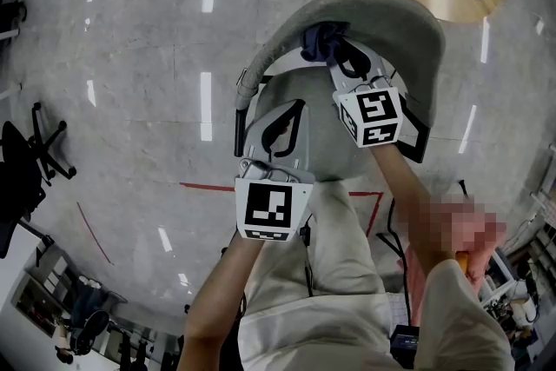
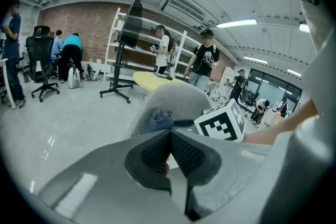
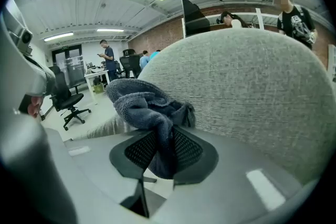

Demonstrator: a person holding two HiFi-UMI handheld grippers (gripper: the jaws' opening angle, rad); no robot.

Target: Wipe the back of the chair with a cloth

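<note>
The right hand-held gripper [image 3: 164,147] is clenching the cloth [image 3: 144,105], holding it bunched just beside the chair back [image 3: 247,86], seemingly ready for wiping. The left hand-held gripper [image 2: 170,152], jaws together on nothing, is hanging back, likely leaving room.

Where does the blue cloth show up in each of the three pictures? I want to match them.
Head view: cloth upper middle, at the right gripper's tip, by the chair back.
Left gripper view: centre, a small bundle before the chair back.
Right gripper view: centre-left, pinched between the jaws.
Shared landmark: the grey chair back, next to the cloth in every view.
</note>
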